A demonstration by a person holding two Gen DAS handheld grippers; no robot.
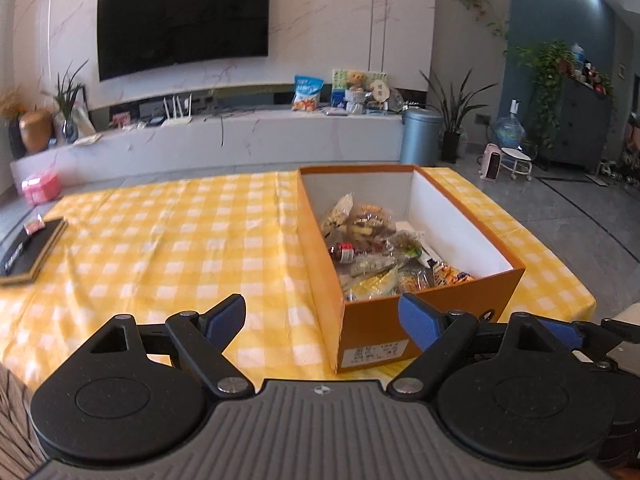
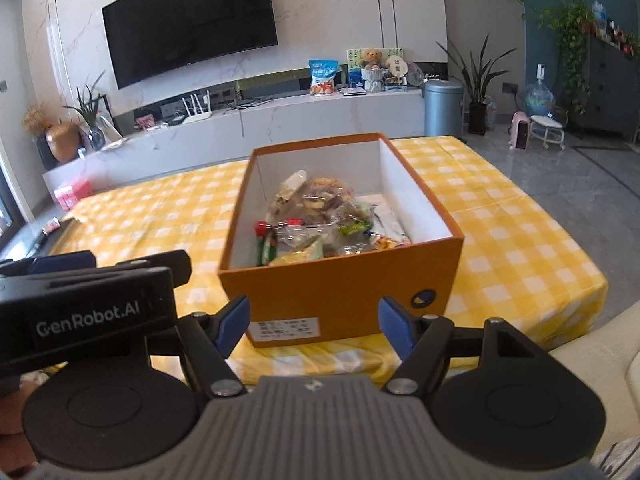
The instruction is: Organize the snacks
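Note:
An open orange box [image 1: 376, 320] stands on the yellow checked tablecloth [image 1: 168, 240]; it also shows in the right wrist view [image 2: 340, 288]. Several wrapped snacks [image 1: 372, 252] lie piled inside it, also seen in the right wrist view [image 2: 316, 224]. My left gripper [image 1: 322, 320] is open and empty, held near the box's front left corner. My right gripper [image 2: 314, 326] is open and empty, just in front of the box's near wall. The left gripper's body [image 2: 88, 300] shows at the left of the right wrist view.
A dark flat book-like item [image 1: 28, 248] with a small red packet [image 1: 34, 226] on it lies at the table's far left. Beyond the table are a TV console [image 1: 240, 136], a metal bin [image 1: 420, 136] and plants. A pale sofa edge [image 2: 600, 360] is at right.

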